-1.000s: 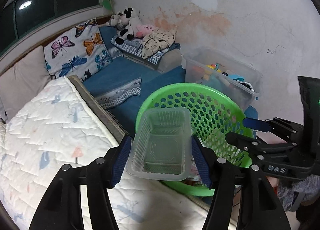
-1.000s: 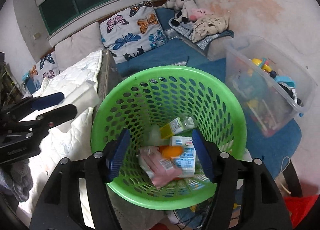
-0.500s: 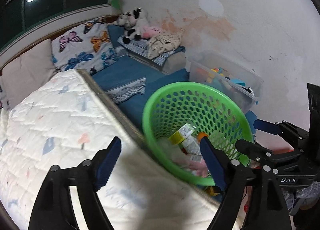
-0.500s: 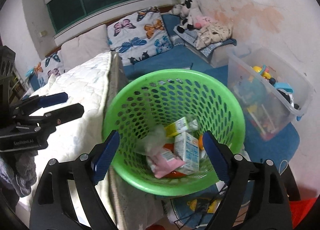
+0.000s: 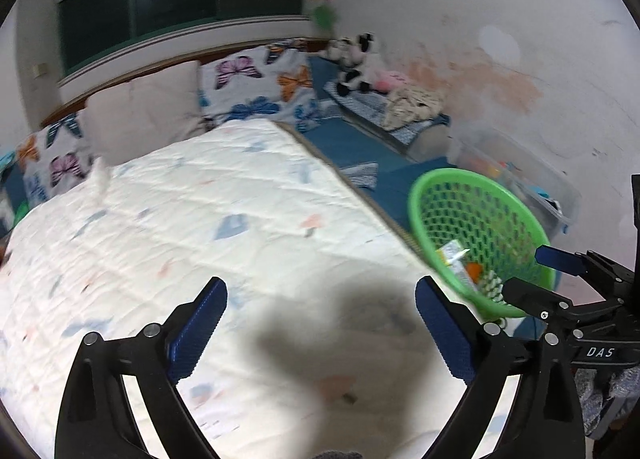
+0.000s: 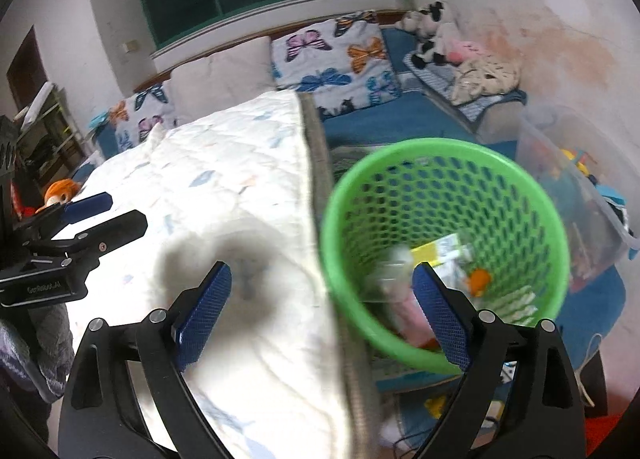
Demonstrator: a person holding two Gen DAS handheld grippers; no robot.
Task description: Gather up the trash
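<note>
Now both tongs [image 5: 320, 323] [image 6: 322, 311] opened, tray released

A bedroom in a home. A bed with a white quilted cover [image 5: 208, 227] fills the middle, with plain and butterfly-print pillows [image 5: 256, 91] lined up along its far edge at about 12 o'clock. Behind them a dark window [image 5: 180, 3] reflects a ceiling lamp. At about 1 o'clock soft toys [image 5: 356, 63] lie piled on a blue mattress [image 5: 360, 147] against a stained, plastered wall [image 5: 500, 71]. At 3 o'clock, beside the bed, stand a green plastic basket [image 6: 444, 251] with wrappers and cartons in it and a clear storage box [image 6: 568, 187] of toys.
</note>
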